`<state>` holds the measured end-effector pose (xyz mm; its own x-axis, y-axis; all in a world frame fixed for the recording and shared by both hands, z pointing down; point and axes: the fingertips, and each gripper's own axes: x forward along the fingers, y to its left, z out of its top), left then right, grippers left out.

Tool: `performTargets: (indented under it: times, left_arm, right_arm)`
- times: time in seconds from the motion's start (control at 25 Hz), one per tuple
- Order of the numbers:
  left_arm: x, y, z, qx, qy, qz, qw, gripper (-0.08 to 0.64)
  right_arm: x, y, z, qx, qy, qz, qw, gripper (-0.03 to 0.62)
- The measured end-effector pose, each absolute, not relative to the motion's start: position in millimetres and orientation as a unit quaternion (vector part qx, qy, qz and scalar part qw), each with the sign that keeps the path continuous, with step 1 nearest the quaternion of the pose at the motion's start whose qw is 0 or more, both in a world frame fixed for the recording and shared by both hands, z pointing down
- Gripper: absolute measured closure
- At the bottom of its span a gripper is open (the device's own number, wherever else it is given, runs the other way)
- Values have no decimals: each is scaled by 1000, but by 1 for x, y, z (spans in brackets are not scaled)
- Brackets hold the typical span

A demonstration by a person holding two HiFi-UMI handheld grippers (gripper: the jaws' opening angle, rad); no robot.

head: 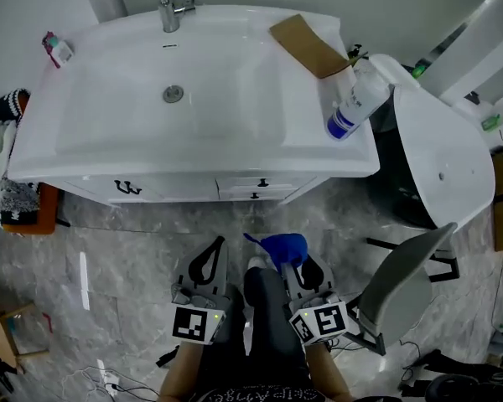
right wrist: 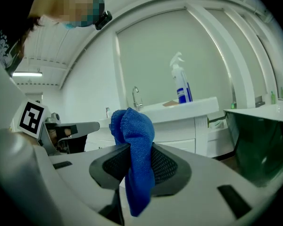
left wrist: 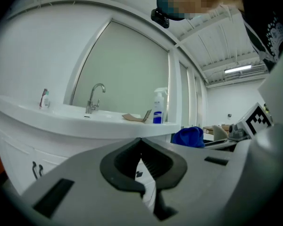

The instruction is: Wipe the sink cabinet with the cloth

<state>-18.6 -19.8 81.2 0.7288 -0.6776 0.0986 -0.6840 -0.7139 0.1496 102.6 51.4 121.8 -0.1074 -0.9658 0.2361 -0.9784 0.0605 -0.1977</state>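
The white sink cabinet (head: 193, 187) stands ahead of me, with its basin top (head: 117, 107) and drawer fronts (left wrist: 19, 140) facing me. A blue cloth (right wrist: 134, 145) is pinched between the jaws of my right gripper (right wrist: 137, 166), which is shut on it. In the head view the cloth (head: 283, 246) sticks out above the right gripper (head: 298, 268), low over the floor in front of the cabinet. My left gripper (head: 208, 258) hangs beside it with its jaws closed and nothing between them (left wrist: 141, 161). Both are well short of the cabinet.
A spray bottle (head: 356, 103) and a brown cardboard piece (head: 308, 44) lie at the basin's right end. A tap (head: 172, 2) stands at the back. A white bathtub (head: 440, 153) and a grey chair (head: 402, 275) are on the right. Cloths on an orange stool (head: 4, 174) sit left.
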Motion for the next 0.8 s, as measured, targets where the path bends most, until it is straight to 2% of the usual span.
performTargets:
  times: [0.44,0.8]
  left_arm:
    - [22,-55,273,931,-358,5,72,557]
    - [22,-56,347,937,-344,-11,54,557]
  right_arm:
    - [143,-11,305,687,-715,127,-1,474]
    - [147,-27,352,690,-719,77,-32,474]
